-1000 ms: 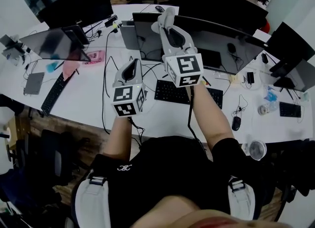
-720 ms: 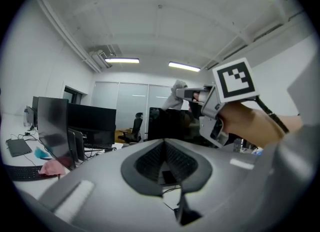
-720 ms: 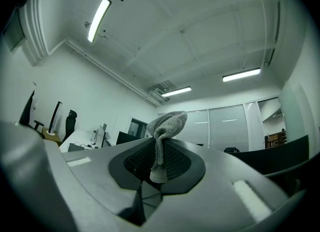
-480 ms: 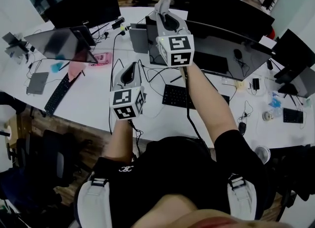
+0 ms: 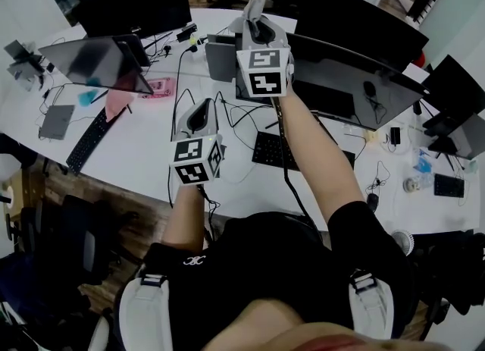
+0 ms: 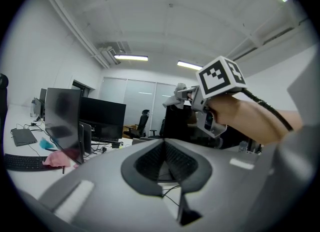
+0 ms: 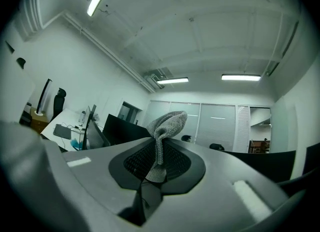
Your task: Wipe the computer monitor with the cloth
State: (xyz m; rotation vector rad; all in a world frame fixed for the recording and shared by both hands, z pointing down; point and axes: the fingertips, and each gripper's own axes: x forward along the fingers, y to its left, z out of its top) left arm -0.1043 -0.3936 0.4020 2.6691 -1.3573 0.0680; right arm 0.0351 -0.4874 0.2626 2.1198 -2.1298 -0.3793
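Nearest, on my left: left gripper point(image 5: 201, 107), jaws pressed together with nothing between them, held low over the desk point(image 5: 129, 152) short of the keyboard point(image 5: 267, 150). Idle.

Next out, on my right: right gripper point(image 5: 256, 10), held high at arm's length, jaws clamped on the cloth point(image 7: 167, 124). The cloth is grey knit, pinched through its middle, with a bunched fold standing above the jaws and a short tail hanging below.

Farthest: computer monitor point(image 5: 352, 76), wide, dark and curved, standing at the back of the desk behind the keyboard.

Risks, as I judge them:
- Only a small wad of cloth stands proud of the jaws, so a steep approach could put hard jaw tips on the screen.
- A firm push could shift the monitor on its stand, since my left is not placed to brace it.
- The tail could slip out under drag.

Position: the cloth sits by the monitor's top left corner, near its upper edge. I cannot confirm contact with the screen.
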